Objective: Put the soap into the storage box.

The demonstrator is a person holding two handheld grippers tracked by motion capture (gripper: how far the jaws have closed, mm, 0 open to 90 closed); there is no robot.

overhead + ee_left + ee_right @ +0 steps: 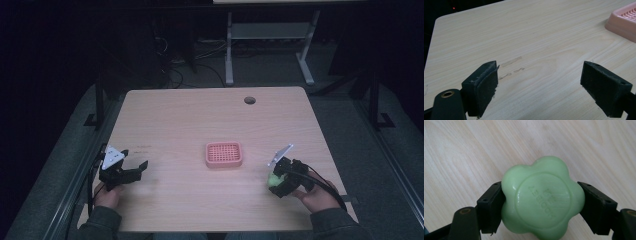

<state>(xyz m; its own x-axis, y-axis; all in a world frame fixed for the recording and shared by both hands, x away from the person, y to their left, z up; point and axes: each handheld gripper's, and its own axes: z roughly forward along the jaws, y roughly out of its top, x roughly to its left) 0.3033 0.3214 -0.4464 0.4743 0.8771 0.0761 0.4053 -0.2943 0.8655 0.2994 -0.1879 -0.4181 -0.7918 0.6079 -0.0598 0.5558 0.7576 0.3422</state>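
The pale green, flower-shaped bar of soap (541,200) is sitting pinched between the jaws of the right gripper (280,181), to the right of the pink, perforated plastic soap dish (224,154) and a little nearer the person. It looks solid and stiff, probably light, and its waxy gloss suggests it could be slipping if squeezed on a rounded lobe; the jaws are pressing on two opposite sides, which seems the surest hold. It is showing five or six rounded lobes, a raised circular centre and embossed lettering too faint to read. The left gripper (131,170) is waiting to the left of the dish, spread wide over the light wooden table (200,115), gripping nothing.
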